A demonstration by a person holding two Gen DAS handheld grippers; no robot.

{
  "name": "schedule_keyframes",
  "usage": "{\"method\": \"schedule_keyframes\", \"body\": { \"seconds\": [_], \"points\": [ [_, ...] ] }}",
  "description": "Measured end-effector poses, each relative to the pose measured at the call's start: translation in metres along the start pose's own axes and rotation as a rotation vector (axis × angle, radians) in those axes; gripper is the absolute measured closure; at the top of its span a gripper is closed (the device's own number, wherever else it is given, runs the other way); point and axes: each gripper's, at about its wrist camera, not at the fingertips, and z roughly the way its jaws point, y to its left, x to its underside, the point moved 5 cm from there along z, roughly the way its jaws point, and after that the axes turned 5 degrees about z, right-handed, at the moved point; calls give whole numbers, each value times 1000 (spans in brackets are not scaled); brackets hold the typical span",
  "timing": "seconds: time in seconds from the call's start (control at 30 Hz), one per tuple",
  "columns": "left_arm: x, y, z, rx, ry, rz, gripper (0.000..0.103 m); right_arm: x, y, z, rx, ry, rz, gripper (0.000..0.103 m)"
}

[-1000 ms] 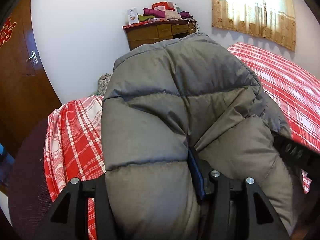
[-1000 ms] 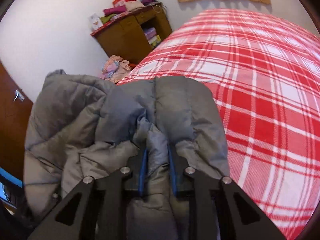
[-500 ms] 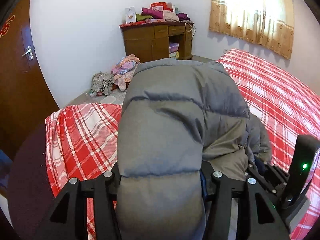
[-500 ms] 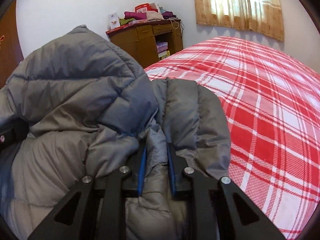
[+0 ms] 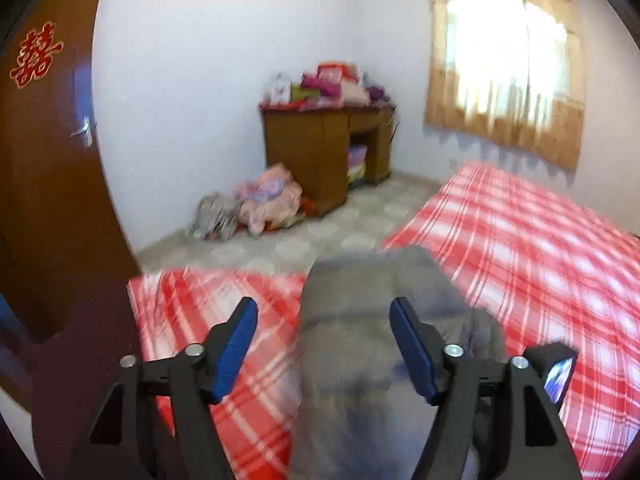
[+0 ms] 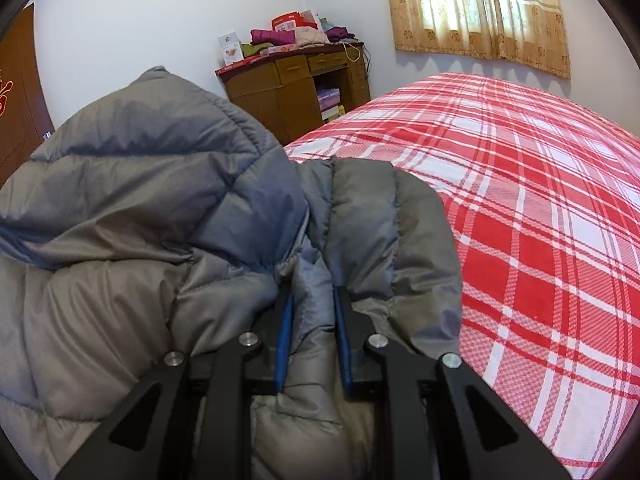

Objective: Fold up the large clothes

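Note:
A grey puffer jacket [image 6: 140,160] lies bunched on the bed's red plaid sheet [image 6: 540,200]. My right gripper [image 6: 313,294] is shut on a fold of it, with grey fabric pinched between the blue pads. In the blurred left wrist view, my left gripper [image 5: 323,306] hangs above the jacket [image 5: 372,280]. Its jaws are opening, and the blue pads [image 5: 236,344] stand wide apart, clear of the cloth. Part of the right gripper's body [image 5: 556,372] shows at the lower right, beside the jacket.
A wooden desk [image 5: 324,152] piled with folded clothes stands against the far wall, with a heap of clothes [image 5: 268,200] on the floor beside it. A brown door [image 5: 48,168] is at the left. A curtained window [image 6: 480,8] is behind the bed [image 5: 540,248].
My left gripper has let go of the jacket, opened wide and risen; the fold it held has dropped onto the bed. The right gripper stays shut on the jacket.

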Motion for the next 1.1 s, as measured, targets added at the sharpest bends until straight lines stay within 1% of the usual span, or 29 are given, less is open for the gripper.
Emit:
{"method": "schedule_keyframes", "body": {
  "seconds": [0.03, 0.1, 0.13, 0.17, 0.2, 0.23, 0.3, 0.43, 0.57, 0.73, 0.87, 0.93, 1.0, 1.03, 1.07, 1.1],
  "points": [
    [-3, -7, 8, 3, -2, 14, 33, 0, 0, 0, 0, 0, -1, 83],
    [2, -16, 31, -43, 11, 48, 33, 0, -1, -1, -2, 1, 0, 83],
    [12, -23, 53, -88, 52, 75, 33, 1, -1, -1, -3, 1, 0, 83],
    [21, -26, 67, -102, 92, 84, 33, 1, -1, -1, -6, 1, 1, 83],
    [37, -29, 87, -90, 157, 77, 33, 1, -2, -1, -11, 2, 5, 83],
    [52, -29, 104, -89, 201, 64, 33, 1, -4, -1, -17, 2, 14, 83],
    [63, -23, 116, -110, 203, 55, 32, 1, -7, -2, -35, 4, 37, 83],
    [70, -13, 136, -54, 229, 8, 28, 1, -4, -2, -18, 1, 29, 83],
    [78, -17, 143, -42, 223, -3, 26, 0, -3, -1, -10, -1, 32, 83],
    [82, -18, 151, -26, 254, -16, 24, 0, 1, 0, 27, 1, 12, 83],
    [82, -20, 148, -50, 252, 5, 24, 0, 7, -2, 67, 14, -24, 82],
    [81, -22, 146, -58, 265, 20, 24, -1, 9, -6, 79, 46, -44, 81],
    [80, -21, 141, -58, 297, 41, 24, 0, 8, -15, 92, 73, -52, 74],
    [79, -22, 132, -53, 308, 52, 24, 1, 7, -23, 93, 86, -48, 71],
    [78, -21, 125, -47, 304, 52, 24, 2, 5, -35, 92, 90, -26, 65],
    [78, -21, 111, -32, 290, 40, 24, 4, 2, -46, 86, 79, 5, 63]
  ]
}}
